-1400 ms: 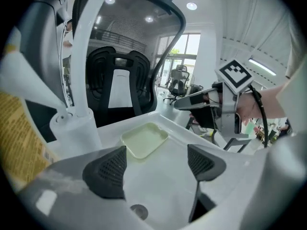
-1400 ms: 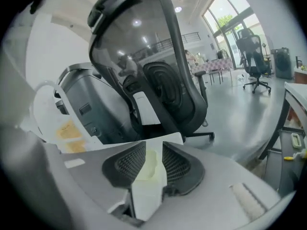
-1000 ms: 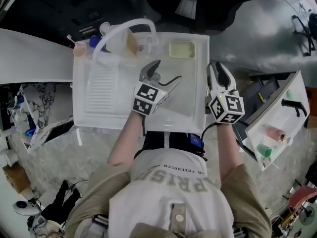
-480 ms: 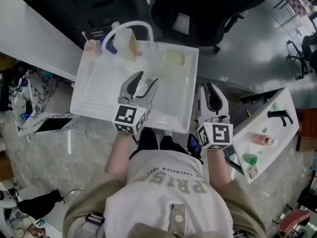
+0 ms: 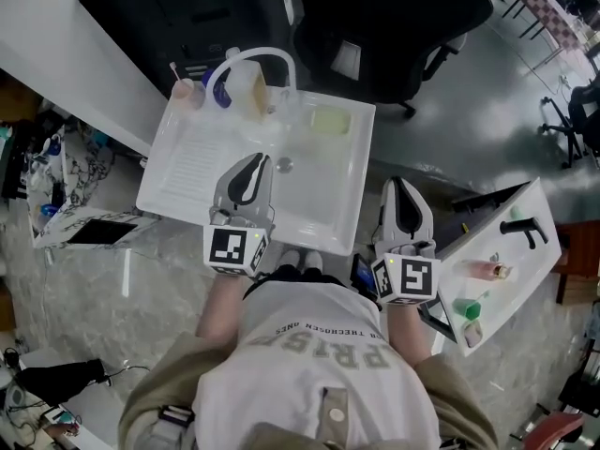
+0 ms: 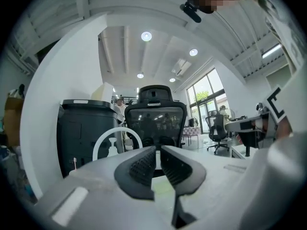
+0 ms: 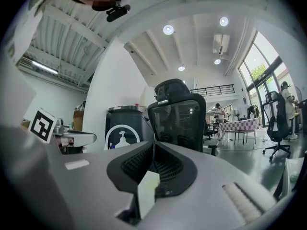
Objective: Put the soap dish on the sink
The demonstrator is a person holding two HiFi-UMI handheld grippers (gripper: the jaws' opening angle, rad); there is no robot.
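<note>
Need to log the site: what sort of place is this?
Likely an open office or lab, not a bathroom: the sink stands on a polished floor, an office chair behind it, tall windows beyond.

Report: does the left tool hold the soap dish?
No, the left tool has just closed empty; the soap dish lies on the sink.

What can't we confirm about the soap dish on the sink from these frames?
- Soap dish: head view, too small to tell whether it holds soap or sits flat on the sink.
- Cup and blue bottle by the faucet: head view, too small to identify; the faucet hoop crosses the bottle.
- Both gripper views: soap dish not identifiable; they look past it into the room.
</note>
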